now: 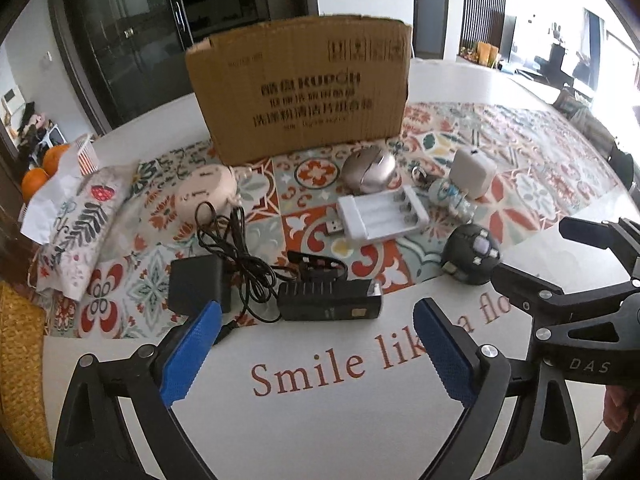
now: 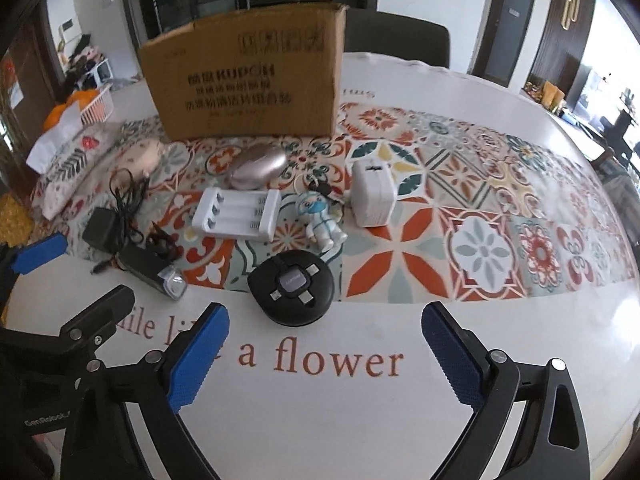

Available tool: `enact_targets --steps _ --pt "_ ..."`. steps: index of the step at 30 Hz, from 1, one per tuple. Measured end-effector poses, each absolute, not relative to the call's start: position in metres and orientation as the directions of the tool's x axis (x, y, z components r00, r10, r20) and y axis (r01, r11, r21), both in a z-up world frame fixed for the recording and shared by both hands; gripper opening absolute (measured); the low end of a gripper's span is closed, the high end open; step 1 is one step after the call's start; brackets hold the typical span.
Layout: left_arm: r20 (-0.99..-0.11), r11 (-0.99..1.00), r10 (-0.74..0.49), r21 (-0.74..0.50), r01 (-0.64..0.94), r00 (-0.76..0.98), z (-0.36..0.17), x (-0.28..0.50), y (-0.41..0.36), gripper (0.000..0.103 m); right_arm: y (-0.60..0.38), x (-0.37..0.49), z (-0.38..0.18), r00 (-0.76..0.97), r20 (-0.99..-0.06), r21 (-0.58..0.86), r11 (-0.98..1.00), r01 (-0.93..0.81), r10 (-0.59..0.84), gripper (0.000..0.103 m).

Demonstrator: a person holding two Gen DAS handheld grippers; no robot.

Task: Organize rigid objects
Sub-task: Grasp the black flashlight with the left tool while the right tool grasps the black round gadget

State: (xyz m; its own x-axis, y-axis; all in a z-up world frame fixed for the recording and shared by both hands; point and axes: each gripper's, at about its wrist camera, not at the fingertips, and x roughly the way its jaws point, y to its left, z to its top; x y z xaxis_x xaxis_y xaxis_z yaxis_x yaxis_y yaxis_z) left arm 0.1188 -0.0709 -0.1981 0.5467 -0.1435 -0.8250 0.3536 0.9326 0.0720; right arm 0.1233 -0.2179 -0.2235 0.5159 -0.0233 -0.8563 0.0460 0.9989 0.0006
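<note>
A brown cardboard box (image 1: pixel 300 84) stands at the back of the patterned table mat. In front of it lie a black power adapter (image 1: pixel 198 286) with a tangled cord, a black charger (image 1: pixel 330 300), a white battery charger (image 1: pixel 382 216), a metallic mouse (image 1: pixel 368 168), a white cube plug (image 1: pixel 472 172), a small figurine (image 2: pixel 320 220) and a round black hub (image 2: pixel 292 286). My left gripper (image 1: pixel 318 312) hangs open just before the black charger, nothing between its blue pads. My right gripper (image 2: pixel 325 320) is open too, close in front of the round hub.
A pink oval device (image 1: pixel 204 194), a USB stick (image 1: pixel 334 228) and a floral pouch (image 1: pixel 80 224) lie on the left. Oranges (image 1: pixel 40 176) and a pink basket (image 1: pixel 86 156) sit at the far left edge. A dark chair (image 2: pixel 396 44) stands behind the table.
</note>
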Motion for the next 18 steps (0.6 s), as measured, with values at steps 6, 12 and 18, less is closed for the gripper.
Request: enact_targets --steps 6,12,18 --pt "-0.848 0.931 -0.149 0.053 0.361 0.509 -0.215 0.131 -0.070 0.097 -0.213 0.138 -0.241 0.496 -0.868 -0.008 1.000 0.009 -0.012 0.095" --pt "-0.848 0.929 -0.151 0.054 0.366 0.508 -0.226 0.138 -0.073 0.095 -0.211 0.149 -0.250 0.503 -0.865 -0.010 1.000 -0.028 0.005 0.091" --pt "-0.854 0.924 -0.156 0.051 0.380 0.495 -0.235 0.143 -0.075 0.093 -0.209 0.154 -0.257 0.494 -0.869 -0.010 0.998 -0.055 0.018 0.084"
